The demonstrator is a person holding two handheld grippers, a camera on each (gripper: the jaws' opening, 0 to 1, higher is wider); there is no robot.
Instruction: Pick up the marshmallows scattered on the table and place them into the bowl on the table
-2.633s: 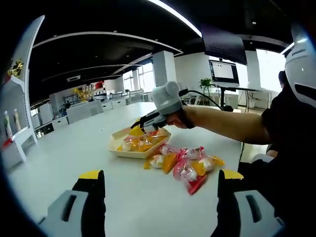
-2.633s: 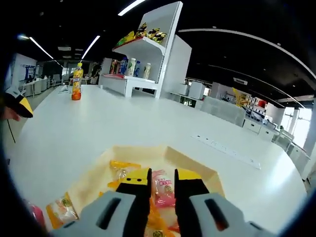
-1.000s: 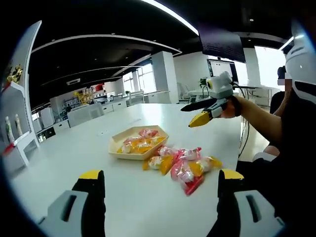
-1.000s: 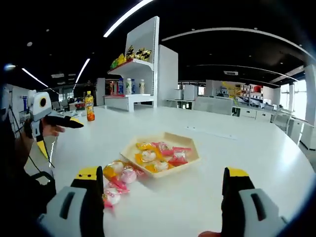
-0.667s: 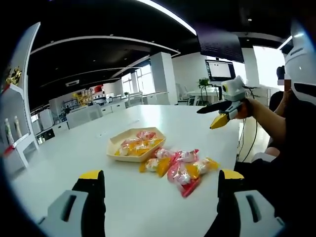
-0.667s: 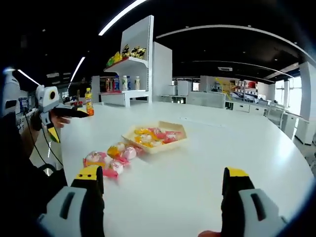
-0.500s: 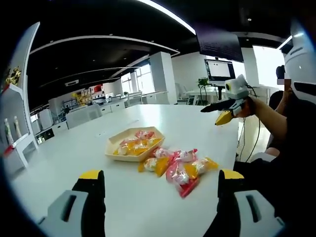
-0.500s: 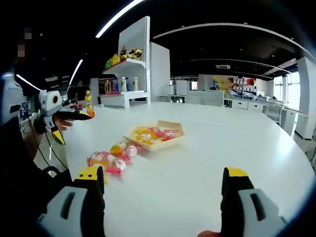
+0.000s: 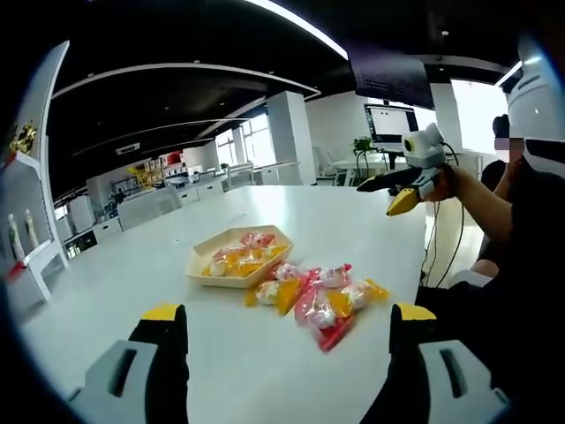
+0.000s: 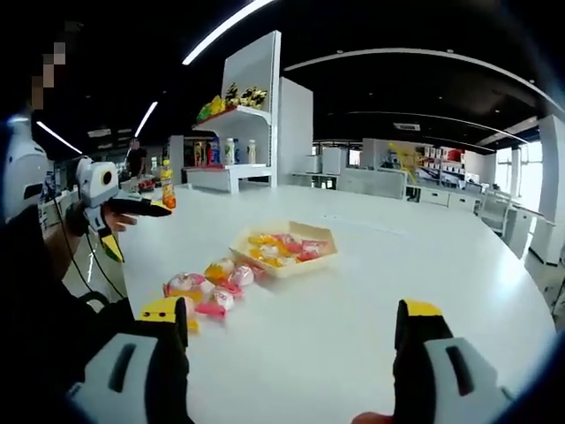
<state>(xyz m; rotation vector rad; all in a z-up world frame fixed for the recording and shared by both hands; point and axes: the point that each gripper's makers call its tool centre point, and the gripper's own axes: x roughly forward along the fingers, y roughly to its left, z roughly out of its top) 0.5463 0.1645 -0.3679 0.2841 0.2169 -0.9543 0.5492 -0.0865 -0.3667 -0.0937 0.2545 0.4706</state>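
Observation:
A shallow beige bowl holding several wrapped marshmallows sits mid-table; it is also in the right gripper view. Beside it on the white table lies a loose cluster of pink and yellow wrapped marshmallows, seen from the other side as well. My left gripper is open, low and well short of the cluster. My right gripper is open too, held back from the bowl. A hand holds the right gripper raised off the table's right side, and the left gripper shows at the left.
A white shelf unit with bottles and snacks stands behind the table, and an orange drink bottle stands at the table's far corner. A monitor stands at the back. The person's dark sleeve is on the right.
The right gripper, earlier shut just above the bowl, has opened and drawn back away from the table. The left gripper has hardly moved. A pink marshmallow now lies in the bowl.

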